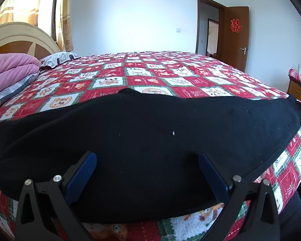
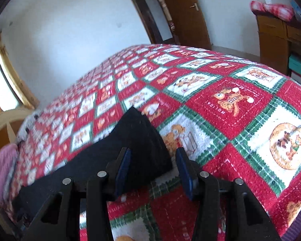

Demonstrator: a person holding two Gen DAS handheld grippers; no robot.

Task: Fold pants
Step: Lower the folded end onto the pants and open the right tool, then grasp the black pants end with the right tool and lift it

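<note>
Black pants [image 1: 150, 136] lie flat across the near part of a bed with a red, white and green patchwork quilt [image 1: 150, 74]. My left gripper [image 1: 147, 156] is open, its blue-padded fingers [image 1: 82, 176] spread wide just over the near middle of the pants. In the right wrist view the right end of the pants [image 2: 138, 140] tapers to a corner on the quilt [image 2: 230, 104]. My right gripper [image 2: 153, 154] is open, its jaws either side of that end's near edge, gripping nothing.
A pink folded blanket [image 1: 12, 68] and a pillow [image 1: 56, 58] lie at the headboard on the left. A wooden cabinet [image 2: 277, 40] stands beyond the bed's right side. A brown door [image 1: 234, 36] is open at the back wall.
</note>
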